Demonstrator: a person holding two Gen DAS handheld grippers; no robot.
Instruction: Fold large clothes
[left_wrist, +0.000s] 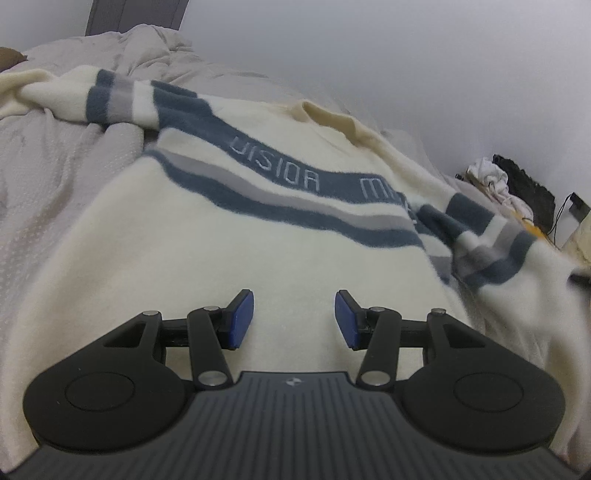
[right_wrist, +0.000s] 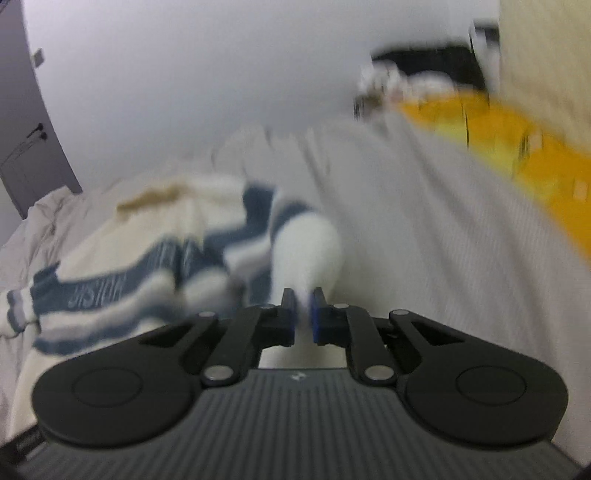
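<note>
Cream sweater (left_wrist: 207, 236), blue-grey stripes; right tool (right_wrist: 303, 312) clamped on sleeve, left tool (left_wrist: 294, 319) apart.

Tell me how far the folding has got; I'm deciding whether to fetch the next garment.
Early. Done: the sweater lies spread on the bed, chest stripe up. In hand: the right gripper is shut on the cuff of the right sleeve; the left gripper hovers open over the hem. Left: no fold shows yet, so both sleeves and the body remain.
</note>
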